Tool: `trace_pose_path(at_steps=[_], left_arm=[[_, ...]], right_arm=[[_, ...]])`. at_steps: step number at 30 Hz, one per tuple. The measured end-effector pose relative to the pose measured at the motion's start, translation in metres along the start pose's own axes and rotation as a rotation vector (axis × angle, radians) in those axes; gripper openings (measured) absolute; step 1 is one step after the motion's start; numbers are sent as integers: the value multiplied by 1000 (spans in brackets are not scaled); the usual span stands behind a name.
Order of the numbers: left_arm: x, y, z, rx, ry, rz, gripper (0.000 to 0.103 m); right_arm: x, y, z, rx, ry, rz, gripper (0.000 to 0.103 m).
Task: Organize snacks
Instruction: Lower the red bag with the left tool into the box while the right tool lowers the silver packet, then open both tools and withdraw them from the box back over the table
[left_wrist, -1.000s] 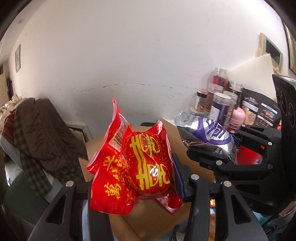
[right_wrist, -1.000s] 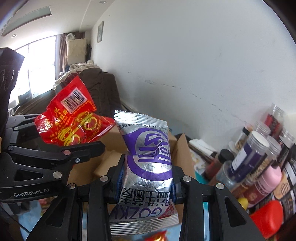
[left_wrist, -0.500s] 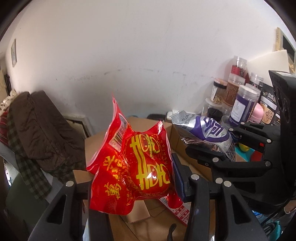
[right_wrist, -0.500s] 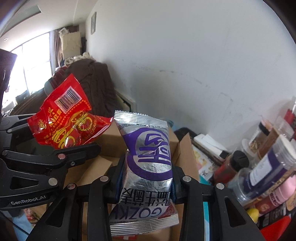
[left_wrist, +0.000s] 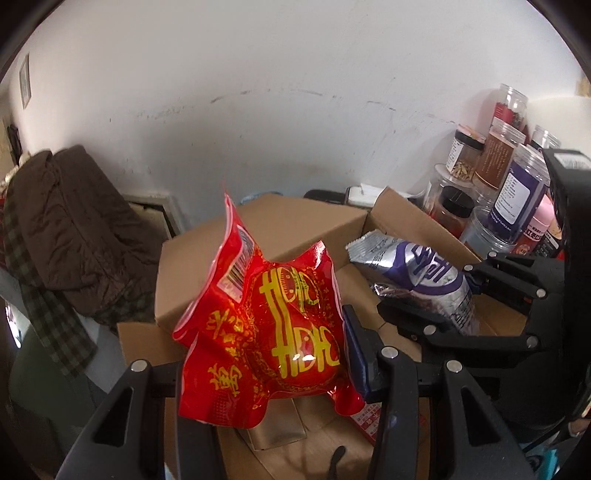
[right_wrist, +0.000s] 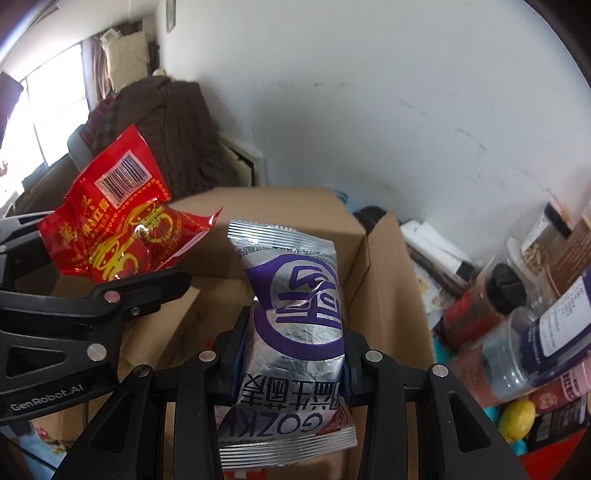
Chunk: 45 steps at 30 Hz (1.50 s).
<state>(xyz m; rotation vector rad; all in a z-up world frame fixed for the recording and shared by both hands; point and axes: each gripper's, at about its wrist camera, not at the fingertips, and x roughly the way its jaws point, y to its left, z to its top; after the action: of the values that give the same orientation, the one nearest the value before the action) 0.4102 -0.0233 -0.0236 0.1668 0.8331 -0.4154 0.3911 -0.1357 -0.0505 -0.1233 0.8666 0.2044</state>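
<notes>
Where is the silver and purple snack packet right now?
The silver and purple snack packet is clamped in the right hand-held gripper, above the open cardboard box, right of the red packet.

The right gripper (right_wrist: 290, 363) pinches a silver and purple snack bag (right_wrist: 295, 321), held upright above an open cardboard box (right_wrist: 384, 295). At left, the left gripper (right_wrist: 92, 295) clamps a crumpled red snack bag (right_wrist: 118, 225) with its barcode showing. Jars and spice bottles (right_wrist: 517, 332) crowd the right side beside the box, below a white wall (right_wrist: 388, 110).
</notes>
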Motion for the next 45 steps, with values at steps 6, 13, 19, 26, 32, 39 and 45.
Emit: trace_pose_path(at_steps=[6, 13, 19, 26, 32, 39, 45], left_arm=[[7, -1, -3, -9, 32, -1, 47], [11, 8, -7, -41, 63, 49, 49], [-3, 10, -6, -49, 20, 116, 50], [-36, 7, 2, -50, -32, 133, 50], [-71, 4, 7, -53, -83, 130, 50], [-119, -6, 11, -39, -155, 131, 50], [-166, -17, 3, -40, -236, 137, 74]], right_arm=[[6, 5, -4, 10, 46, 34, 39], [3, 0, -6, 26, 51, -11, 61], [-9, -2, -7, 24, 38, -67, 63], [-33, -8, -2, 67, 1, -66, 63], [-68, -3, 5, 58, -58, -82, 63], [-114, 4, 6, 42, -141, -107, 63], [-162, 18, 2, 8, -238, -147, 67]])
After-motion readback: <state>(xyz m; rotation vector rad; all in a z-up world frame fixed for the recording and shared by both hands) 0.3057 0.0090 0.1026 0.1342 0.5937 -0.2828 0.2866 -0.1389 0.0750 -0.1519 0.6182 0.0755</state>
